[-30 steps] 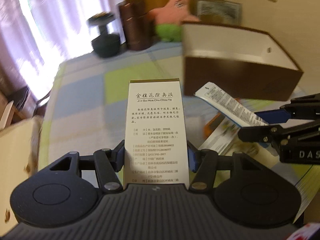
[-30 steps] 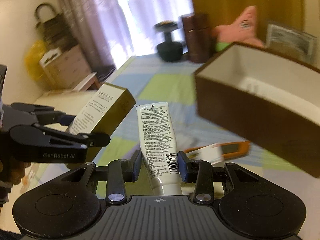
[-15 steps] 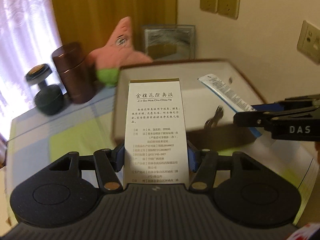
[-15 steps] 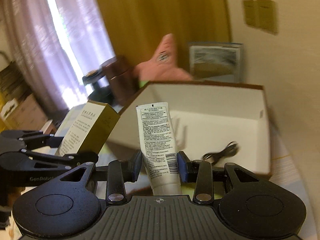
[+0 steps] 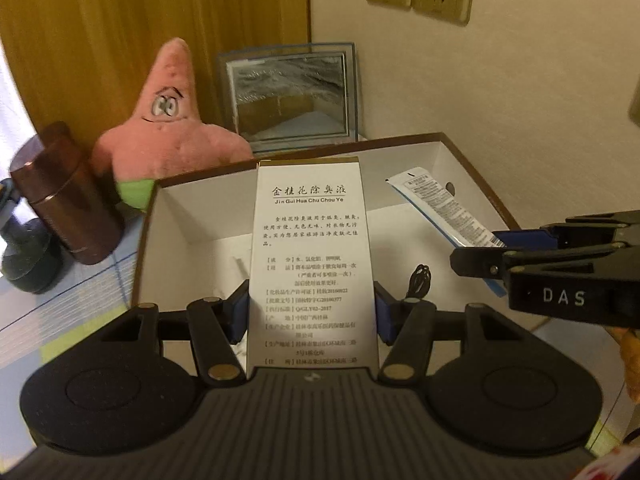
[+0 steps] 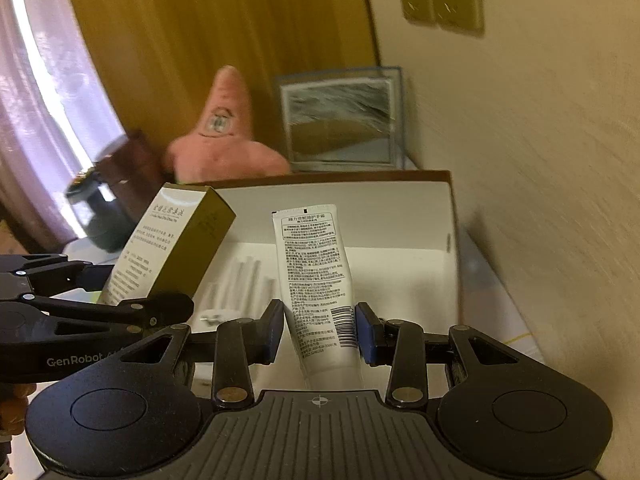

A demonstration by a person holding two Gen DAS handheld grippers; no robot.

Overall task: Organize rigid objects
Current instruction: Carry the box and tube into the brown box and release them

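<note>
I am holding both items over the open box (image 5: 472, 168) for dropping in: the left gripper (image 5: 310, 314) is clenching the printed carton (image 5: 310, 256), the right gripper (image 6: 320, 332) the white tube (image 6: 316, 280). Inside the box, blurred sticks, perhaps pens, are lying beneath the carton.

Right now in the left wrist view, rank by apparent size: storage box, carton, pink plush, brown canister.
1. storage box
2. carton, though nearness to the camera inflates it
3. pink plush
4. brown canister
</note>
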